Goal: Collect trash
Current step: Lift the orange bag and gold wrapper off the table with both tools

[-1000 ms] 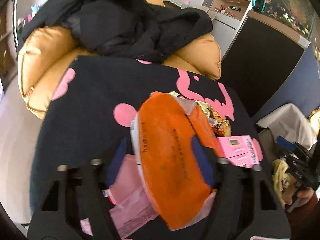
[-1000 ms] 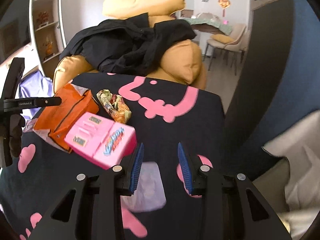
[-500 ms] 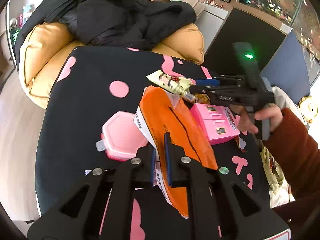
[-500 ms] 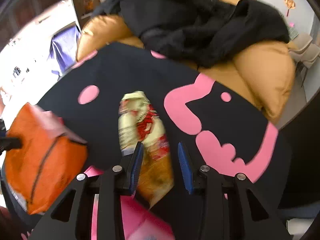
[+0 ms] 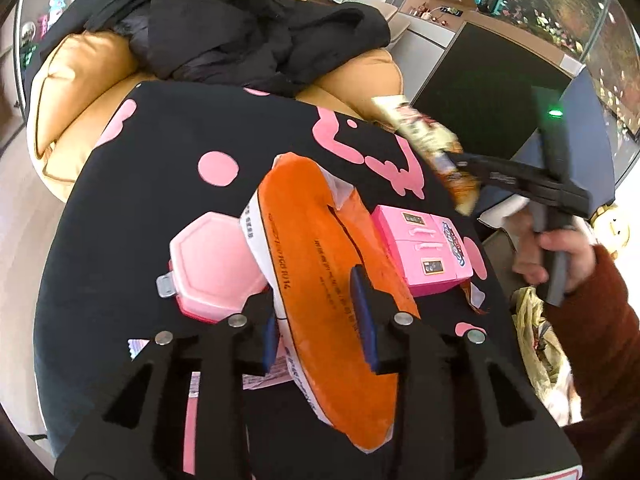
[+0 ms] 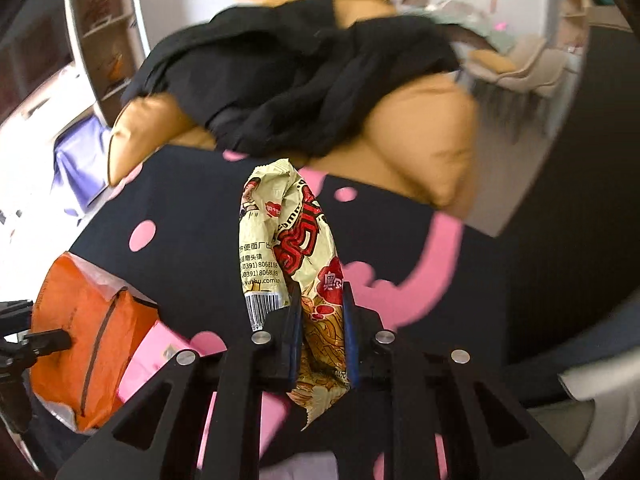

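Note:
An orange snack bag stands on the black cloth with pink shapes, leaning on a pink toy box. My left gripper has this bag between its pads; the jaws are opening, and the bag still fills the gap. In the right wrist view the bag is at the lower left, with the left gripper against it. My right gripper is closing on a cream and red snack wrapper. That wrapper hangs clear above the cloth from the right gripper.
A pink hexagonal case lies left of the orange bag. Tan cushions under black garments border the far side. A hand in a red sleeve holds the right gripper. A yellowish plastic bag sits beyond the right edge.
The right gripper swung over the wrapper, closed on it and raised it off the cloth to the right. The left jaws pinched the orange bag's edge, then parted somewhat.

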{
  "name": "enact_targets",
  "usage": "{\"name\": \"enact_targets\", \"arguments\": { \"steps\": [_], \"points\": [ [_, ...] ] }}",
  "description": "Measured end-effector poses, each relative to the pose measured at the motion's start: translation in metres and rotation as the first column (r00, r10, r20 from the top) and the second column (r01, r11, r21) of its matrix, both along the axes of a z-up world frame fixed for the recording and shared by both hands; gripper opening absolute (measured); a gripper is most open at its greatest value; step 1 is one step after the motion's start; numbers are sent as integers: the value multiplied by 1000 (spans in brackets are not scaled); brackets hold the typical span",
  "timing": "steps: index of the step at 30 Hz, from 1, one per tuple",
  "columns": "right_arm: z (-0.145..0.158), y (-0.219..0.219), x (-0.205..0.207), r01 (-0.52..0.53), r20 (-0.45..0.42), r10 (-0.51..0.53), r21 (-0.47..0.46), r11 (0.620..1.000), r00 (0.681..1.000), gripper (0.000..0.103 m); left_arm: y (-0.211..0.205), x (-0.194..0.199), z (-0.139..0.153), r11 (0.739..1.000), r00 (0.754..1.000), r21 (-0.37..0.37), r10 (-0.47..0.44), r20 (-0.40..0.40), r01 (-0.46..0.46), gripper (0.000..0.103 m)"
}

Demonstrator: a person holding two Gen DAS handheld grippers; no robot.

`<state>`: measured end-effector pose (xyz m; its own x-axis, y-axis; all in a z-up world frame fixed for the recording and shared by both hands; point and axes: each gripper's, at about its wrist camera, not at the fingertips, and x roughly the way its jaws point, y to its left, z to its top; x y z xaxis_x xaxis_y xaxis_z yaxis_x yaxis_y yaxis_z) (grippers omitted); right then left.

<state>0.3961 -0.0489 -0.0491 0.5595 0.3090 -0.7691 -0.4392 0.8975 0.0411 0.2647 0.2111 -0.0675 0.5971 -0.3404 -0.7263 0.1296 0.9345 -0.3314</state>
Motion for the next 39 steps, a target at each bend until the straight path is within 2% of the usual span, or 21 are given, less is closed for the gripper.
{"name": "enact_targets", "arguments": {
  "steps": [1, 2, 7, 14, 24, 29, 34, 39],
  "points": [
    [3, -5, -6, 17, 12, -17, -5, 1000, 1000, 18, -3, -1, 1, 1000, 1000, 12, 0, 12, 0, 14],
    [8, -13, -19, 35, 33, -35, -20, 999, 999, 18, -6, -3, 3, 1000, 1000, 14, -3, 21, 2, 12],
    [16, -27, -63, 53, 67, -51, -29, 998, 996, 18, -18, -13, 18, 1000, 998, 26, -17, 64, 15, 6],
    [14, -33, -123, 55, 77, -54, -11, 998, 996, 18, -32, -46, 45, 999, 989, 30, -29, 148, 25, 6],
    [13, -55, -193, 83, 97, -87, 48, 995, 991, 18, -54, -94, 67, 997, 978, -49, -53, 200, 64, 6],
    [12, -76, -219, 85, 108, -93, 75, 994, 990, 18, -80, -101, 65, 993, 980, -70, -79, 180, 93, 6],
    [8, -97, -236, 87, 109, -90, 36, 996, 990, 18, -111, -108, 60, 987, 980, -81, -121, 159, 135, 6],
    [8, -138, -256, 149, 126, -152, 33, 988, 980, 18, -145, -110, 61, 978, 972, -71, -186, 144, 198, 6]
  ]
}}
